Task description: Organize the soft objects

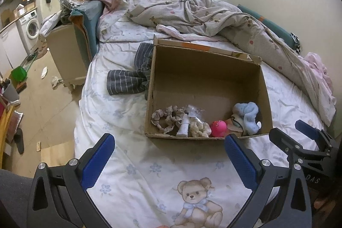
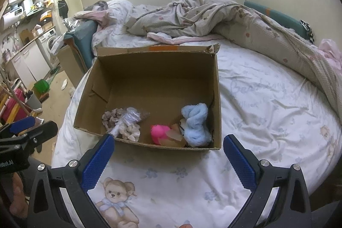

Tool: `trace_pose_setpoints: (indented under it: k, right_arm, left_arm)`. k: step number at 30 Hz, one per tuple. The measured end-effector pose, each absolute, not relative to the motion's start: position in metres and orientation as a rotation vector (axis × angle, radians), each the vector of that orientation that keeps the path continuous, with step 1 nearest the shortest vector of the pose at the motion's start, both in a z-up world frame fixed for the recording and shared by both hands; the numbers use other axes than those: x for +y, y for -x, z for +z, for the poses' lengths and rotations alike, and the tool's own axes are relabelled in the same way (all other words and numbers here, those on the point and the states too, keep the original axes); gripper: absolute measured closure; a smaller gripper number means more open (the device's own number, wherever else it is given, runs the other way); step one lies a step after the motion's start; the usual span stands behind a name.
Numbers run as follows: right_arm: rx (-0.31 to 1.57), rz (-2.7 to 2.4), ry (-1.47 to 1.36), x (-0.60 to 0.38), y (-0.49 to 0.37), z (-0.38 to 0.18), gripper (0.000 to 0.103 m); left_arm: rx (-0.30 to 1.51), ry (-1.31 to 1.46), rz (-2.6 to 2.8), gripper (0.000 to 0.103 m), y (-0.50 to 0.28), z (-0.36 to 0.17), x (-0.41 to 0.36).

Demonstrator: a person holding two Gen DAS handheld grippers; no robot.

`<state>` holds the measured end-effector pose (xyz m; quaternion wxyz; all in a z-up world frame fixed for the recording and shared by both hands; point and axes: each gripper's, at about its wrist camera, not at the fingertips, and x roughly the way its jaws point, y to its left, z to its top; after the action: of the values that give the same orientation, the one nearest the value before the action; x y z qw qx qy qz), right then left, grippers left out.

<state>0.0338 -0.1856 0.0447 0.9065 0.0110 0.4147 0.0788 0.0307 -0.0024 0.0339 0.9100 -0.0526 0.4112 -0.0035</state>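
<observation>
Scrunchies (image 1: 168, 120), pink toy (image 1: 218, 128), fluffy blue headband (image 1: 245, 115), boxed together.

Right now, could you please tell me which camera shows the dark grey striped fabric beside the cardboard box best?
The left wrist view: the dark grey striped fabric lies in plain sight against the cardboard box. The right wrist view shows none of it.

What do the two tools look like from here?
Both match: the left tool and right tool have black angular frames with triangular cutouts, silver round bolts, and blue textured pads on each finger. White lettering, partly readable, marks both bodies. No cables visible.
</observation>
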Motion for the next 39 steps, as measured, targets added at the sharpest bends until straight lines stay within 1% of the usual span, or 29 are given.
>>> trace_pose_setpoints:
  k: [39]
  right_arm:
    - [0.873,0.17,-0.036,-0.1869,-0.0377,0.0423,0.0]
  left_arm:
    - [0.863,0.119,-0.019,0.001,-0.031,0.0335,-0.0045]
